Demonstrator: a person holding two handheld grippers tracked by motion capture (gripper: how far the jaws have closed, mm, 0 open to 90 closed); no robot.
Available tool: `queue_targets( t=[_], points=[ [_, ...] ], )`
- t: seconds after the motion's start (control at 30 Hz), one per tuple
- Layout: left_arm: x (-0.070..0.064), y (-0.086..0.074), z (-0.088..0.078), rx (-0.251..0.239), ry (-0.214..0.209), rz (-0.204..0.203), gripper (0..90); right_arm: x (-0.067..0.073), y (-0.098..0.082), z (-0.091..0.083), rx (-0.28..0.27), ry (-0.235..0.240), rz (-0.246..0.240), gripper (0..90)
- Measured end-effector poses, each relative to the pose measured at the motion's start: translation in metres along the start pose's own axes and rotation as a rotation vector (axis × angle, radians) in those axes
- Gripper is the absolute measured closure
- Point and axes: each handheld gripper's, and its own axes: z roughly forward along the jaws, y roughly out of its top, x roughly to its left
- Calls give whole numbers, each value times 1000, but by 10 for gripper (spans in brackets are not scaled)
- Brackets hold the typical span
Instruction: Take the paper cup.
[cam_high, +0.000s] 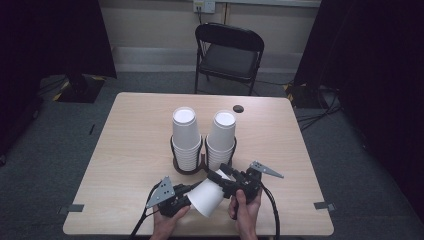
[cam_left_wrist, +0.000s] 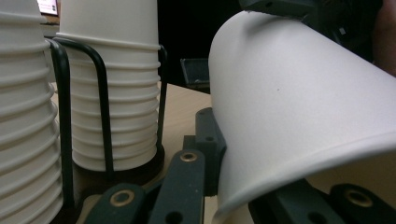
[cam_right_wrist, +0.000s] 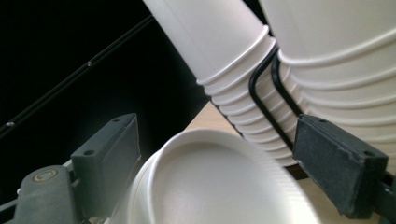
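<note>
Left claw (cam_high: 186, 199): held in the person's left hand (cam_high: 167, 224) near the front edge of the worktop (cam_high: 130, 150); its jaws close on the wide rim end of a single white paper cup (cam_high: 207, 196), one jaw inside the mouth and one outside as far as the left gripper view shows.
Right claw (cam_high: 223, 179): held in the right hand (cam_high: 245, 210), just to the right of the left claw; its jaws stand either side of the cup's narrow bottom end, but I cannot tell whether they press on it.
Paper cup: lying tilted on its side between the two claws, base toward the right claw, mouth toward the left claw.
Cup stacks: two tall stacks of white cups, the left stack (cam_high: 185, 135) and the right stack (cam_high: 221, 137), stand side by side just beyond both claws.
Holder (cam_high: 202, 161): a black wire rack with a dark base encloses the lower part of both stacks.
Folding chair (cam_high: 227, 52): black, on the floor well beyond the claws, past the far edge of the worktop.
</note>
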Motion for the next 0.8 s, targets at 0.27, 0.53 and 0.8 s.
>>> queue_targets(
  t=[0.27,0.53,0.8],
  points=[
    [3,1,-2,110,39,25,861,-3,5,-7,-4,-22,-87,133],
    [7,8,-5,171,43,43,860,0,2,-15,-20,12,-199,130],
    [16,12,-9,224,35,19,860,-3,-7,-26,-65,19,-203,139]
  ],
)
